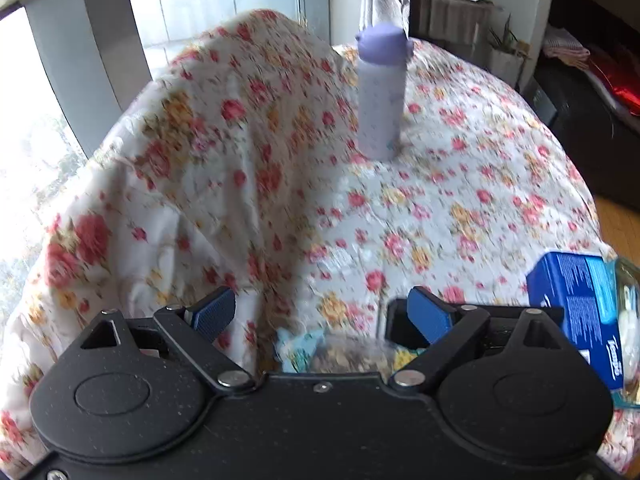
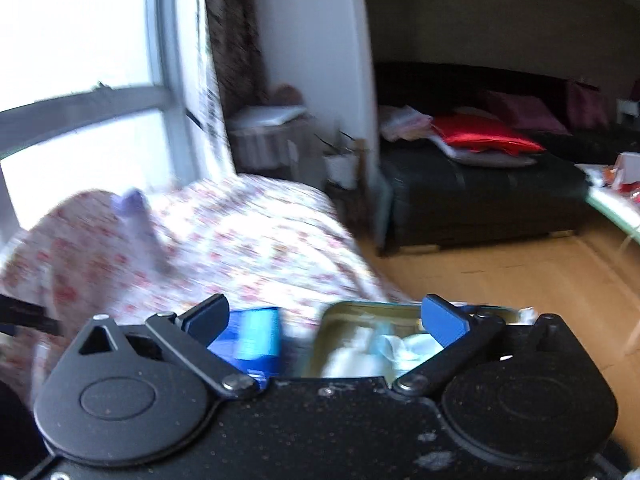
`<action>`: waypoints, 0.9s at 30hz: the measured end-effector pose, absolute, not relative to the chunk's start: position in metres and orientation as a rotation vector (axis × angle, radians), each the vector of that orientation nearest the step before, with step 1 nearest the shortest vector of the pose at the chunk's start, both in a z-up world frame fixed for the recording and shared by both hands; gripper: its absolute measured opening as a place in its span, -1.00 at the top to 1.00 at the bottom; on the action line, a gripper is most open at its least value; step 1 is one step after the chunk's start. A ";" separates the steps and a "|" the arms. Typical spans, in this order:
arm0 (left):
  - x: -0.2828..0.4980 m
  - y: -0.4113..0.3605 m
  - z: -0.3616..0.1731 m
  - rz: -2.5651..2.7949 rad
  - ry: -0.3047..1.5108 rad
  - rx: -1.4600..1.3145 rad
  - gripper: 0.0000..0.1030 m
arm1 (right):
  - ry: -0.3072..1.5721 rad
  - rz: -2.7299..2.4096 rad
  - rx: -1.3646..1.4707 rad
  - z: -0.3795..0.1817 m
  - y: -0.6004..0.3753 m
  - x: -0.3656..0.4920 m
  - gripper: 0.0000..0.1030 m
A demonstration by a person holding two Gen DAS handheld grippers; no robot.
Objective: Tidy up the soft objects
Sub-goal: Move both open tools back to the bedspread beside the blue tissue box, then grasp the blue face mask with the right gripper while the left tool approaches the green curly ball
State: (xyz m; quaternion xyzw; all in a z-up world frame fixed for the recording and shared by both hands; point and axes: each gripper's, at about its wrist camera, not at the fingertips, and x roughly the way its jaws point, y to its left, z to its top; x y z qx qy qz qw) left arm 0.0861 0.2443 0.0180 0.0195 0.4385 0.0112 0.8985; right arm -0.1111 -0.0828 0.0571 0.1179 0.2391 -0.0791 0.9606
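My left claw (image 1: 324, 312) is spread wide, pinching nothing, and just under it sits a crinkly snack packet (image 1: 340, 354): light, soft, slippery film, so I'd nip a sealed edge. My right claw (image 2: 326, 318) gapes empty above an open tin (image 2: 340, 312) of pale soft cloths (image 2: 360, 354), limp and easy to bunch mid-fold. A blue tissue pack (image 1: 576, 300) lies beside it. Further out on the flowered bench cover (image 1: 440, 184) stands a lilac bottle (image 1: 380, 96).

the blue box (image 1: 576, 304) at the table's right edge bears the brand name "tempo" in white on its lower side. the small white print on its face is too blurred to read.
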 end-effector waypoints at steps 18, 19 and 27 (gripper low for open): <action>0.089 0.231 0.003 -0.027 0.904 0.137 -0.74 | 0.947 0.124 0.351 -0.022 0.025 -0.081 -0.85; 0.088 0.232 0.003 -0.025 0.901 0.135 -0.74 | 0.965 0.127 0.361 -0.028 0.028 -0.078 -0.81; 0.089 0.239 0.003 -0.028 0.897 0.091 -0.74 | 1.070 0.123 0.481 -0.053 0.036 -0.049 -0.56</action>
